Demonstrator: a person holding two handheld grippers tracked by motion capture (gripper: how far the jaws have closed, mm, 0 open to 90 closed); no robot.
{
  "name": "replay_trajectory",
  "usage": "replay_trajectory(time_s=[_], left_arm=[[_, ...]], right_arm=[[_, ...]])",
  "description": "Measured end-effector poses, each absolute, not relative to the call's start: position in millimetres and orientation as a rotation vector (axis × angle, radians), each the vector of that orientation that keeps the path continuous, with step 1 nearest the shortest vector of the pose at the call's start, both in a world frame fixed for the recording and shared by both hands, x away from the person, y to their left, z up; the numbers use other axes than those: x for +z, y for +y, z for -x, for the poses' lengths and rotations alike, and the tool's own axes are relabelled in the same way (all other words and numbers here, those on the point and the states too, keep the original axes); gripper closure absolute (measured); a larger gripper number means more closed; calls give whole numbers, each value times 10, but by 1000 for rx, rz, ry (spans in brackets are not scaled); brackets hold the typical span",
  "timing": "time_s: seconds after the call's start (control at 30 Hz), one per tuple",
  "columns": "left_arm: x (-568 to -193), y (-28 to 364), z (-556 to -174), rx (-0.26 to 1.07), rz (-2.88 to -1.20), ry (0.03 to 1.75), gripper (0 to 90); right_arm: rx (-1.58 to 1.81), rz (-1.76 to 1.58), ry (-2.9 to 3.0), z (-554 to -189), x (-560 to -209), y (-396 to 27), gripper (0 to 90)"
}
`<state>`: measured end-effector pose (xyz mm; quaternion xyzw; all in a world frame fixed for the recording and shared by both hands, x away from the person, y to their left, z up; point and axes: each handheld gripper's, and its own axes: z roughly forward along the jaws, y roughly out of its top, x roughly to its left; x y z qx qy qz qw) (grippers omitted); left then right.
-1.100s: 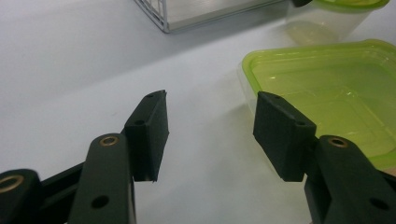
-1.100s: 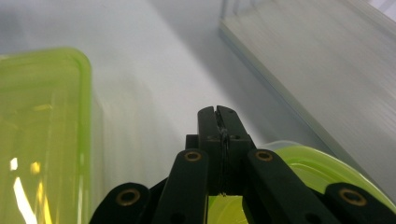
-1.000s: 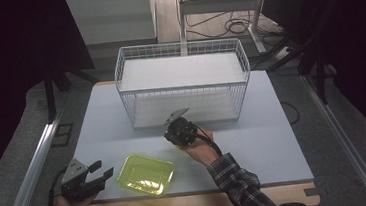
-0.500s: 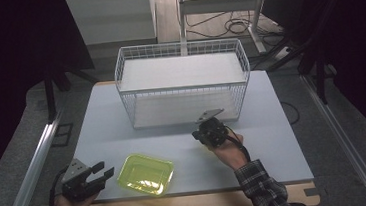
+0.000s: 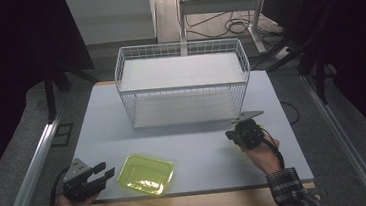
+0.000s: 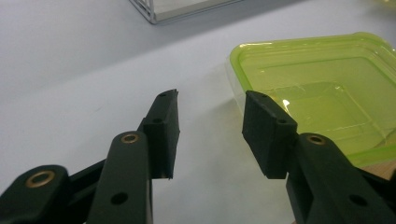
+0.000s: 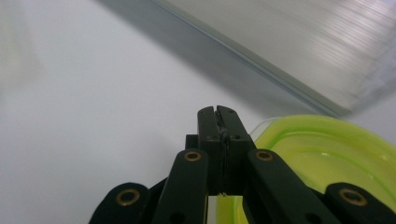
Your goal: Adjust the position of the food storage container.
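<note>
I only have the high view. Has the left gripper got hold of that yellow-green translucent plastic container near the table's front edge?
Observer: No. In the left gripper view the left gripper is open. Its jaws have just been closing with nothing between them, and the yellow-green translucent plastic container lies just past one jaw.
Operator: Is the right gripper pinching anything?
Observer: No. The right gripper view shows the right gripper shut, pads together, with nothing between them.
Operator: Is anything in the container?
Observer: Close up, its bottom looks bare.
</note>
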<state>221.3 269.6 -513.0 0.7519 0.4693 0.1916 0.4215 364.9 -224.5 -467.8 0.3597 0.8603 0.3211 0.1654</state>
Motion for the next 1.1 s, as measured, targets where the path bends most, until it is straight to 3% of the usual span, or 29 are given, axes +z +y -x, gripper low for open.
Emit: replay_trajectory(time_s=[0.13, 0.27, 0.4, 0.67, 1.1], left_arm=[[-5158, 2716, -2244, 476, -1916, 1212, 628], [-5265, 2727, -2296, 406, -1972, 1285, 767], [-5341, 2648, -2353, 313, -2052, 1297, 829], [-5344, 2286, -2431, 243, -2117, 1232, 825], [-5301, 1733, -2593, 192, -2150, 1095, 807]], right_arm=[[932, -1053, 2433, -3582, -4671, -2335, 889], [1026, -986, 2469, -3354, -4664, -2169, 885], [1096, -947, 2535, -3092, -4753, -1971, 887], [1129, -853, 2720, -2732, -4958, -1598, 886], [1094, -848, 2746, -2758, -5091, -1478, 883]])
